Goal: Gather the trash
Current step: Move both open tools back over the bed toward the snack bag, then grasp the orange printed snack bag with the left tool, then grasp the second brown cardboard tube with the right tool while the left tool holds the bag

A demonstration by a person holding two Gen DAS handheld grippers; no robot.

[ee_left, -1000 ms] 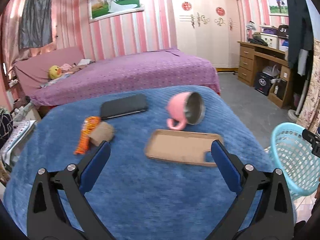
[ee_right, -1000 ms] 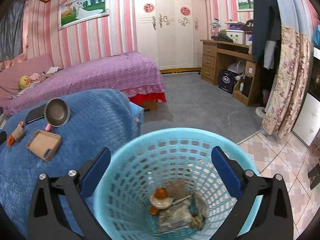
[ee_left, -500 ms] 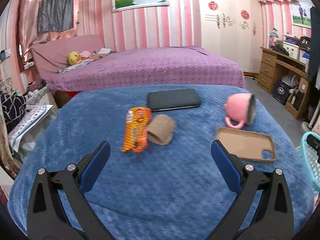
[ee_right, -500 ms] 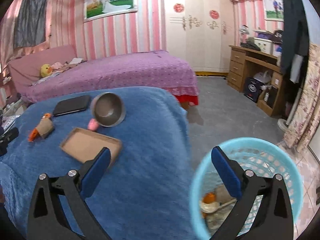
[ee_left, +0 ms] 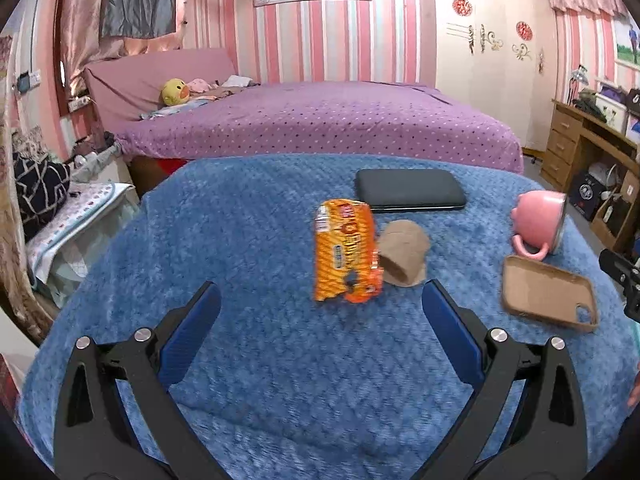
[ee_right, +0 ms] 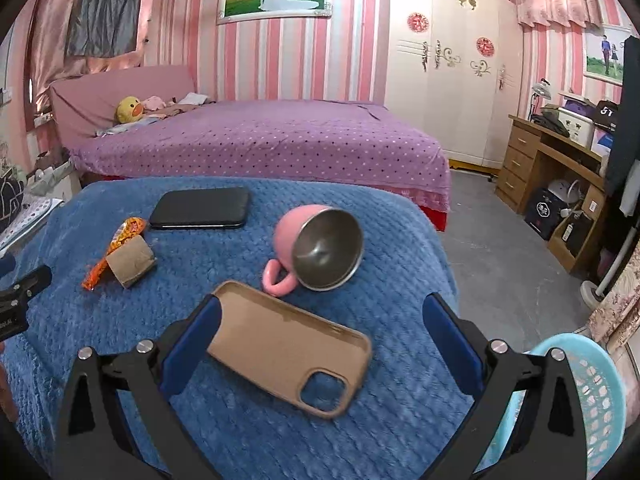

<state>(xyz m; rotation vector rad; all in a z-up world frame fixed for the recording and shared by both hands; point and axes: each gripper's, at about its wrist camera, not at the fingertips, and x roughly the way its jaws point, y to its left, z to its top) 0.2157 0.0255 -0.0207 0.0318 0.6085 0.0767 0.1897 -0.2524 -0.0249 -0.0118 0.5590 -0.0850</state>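
An orange snack wrapper [ee_left: 345, 250] lies on the blue blanket [ee_left: 248, 240], touching a brown cardboard roll [ee_left: 402, 253] on its right. My left gripper [ee_left: 320, 320] is open and empty, just short of the wrapper. Wrapper [ee_right: 116, 248] and roll [ee_right: 131, 261] also show at the left of the right wrist view. My right gripper [ee_right: 320, 334] is open and empty, over a tan phone case [ee_right: 288, 346]. A light blue mesh trash basket [ee_right: 592, 392] stands on the floor at the lower right.
A pink mug [ee_right: 316, 246] lies on its side behind the phone case. A black phone [ee_left: 410, 195] lies behind the wrapper. A purple bed [ee_left: 320, 124] stands beyond. A wooden desk [ee_right: 560, 160] is at the right. The blanket drops off at the right edge.
My left gripper swung left from the phone case to face the wrapper and roll. My right gripper swung left from above the basket to over the phone case. Both stayed open.
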